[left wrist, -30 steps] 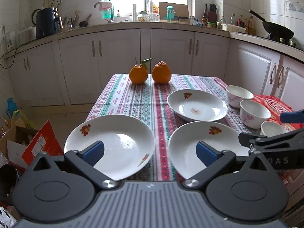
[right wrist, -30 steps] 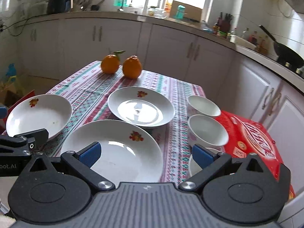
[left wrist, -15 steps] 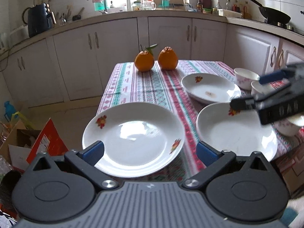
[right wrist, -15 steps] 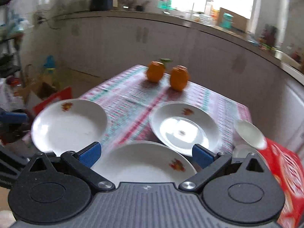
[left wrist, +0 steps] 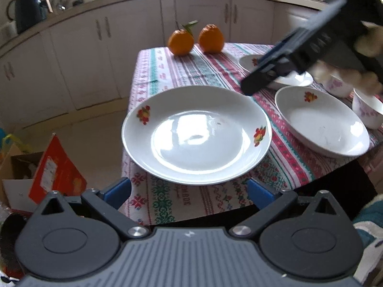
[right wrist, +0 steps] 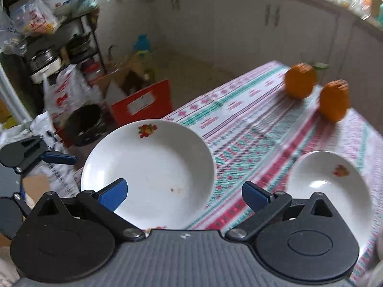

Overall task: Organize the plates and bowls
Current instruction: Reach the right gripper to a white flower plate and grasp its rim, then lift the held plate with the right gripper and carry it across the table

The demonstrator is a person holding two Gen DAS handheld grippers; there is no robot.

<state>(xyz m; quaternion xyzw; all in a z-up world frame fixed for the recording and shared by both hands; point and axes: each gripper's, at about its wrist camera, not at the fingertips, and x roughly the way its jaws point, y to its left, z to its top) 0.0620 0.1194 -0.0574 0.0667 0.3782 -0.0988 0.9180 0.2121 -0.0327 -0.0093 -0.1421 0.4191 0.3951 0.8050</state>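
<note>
Three white plates with small fruit prints lie on the striped tablecloth [left wrist: 215, 76]. The nearest plate [left wrist: 196, 134] sits just ahead of the left gripper [left wrist: 189, 191], centred between its blue fingertips [left wrist: 117, 191]; the jaws stand wide apart and hold nothing. To the right of that gripper lies a second plate [left wrist: 320, 124], and a third plate [left wrist: 294, 81] beyond it is partly hidden by the right gripper [left wrist: 261, 79], which hangs above the table with a hand [left wrist: 368, 43] on it. From the right wrist view, the right gripper [right wrist: 184, 195] is likewise spread wide and empty, above the near plate [right wrist: 148, 167], with another plate [right wrist: 335, 186] off to its right. Two small floral bowls [left wrist: 366, 110] stand at the far right of the left gripper. Two oranges [left wrist: 180, 41] rest well ahead, near the table's far end, with white cabinets [left wrist: 83, 55] behind.
</note>
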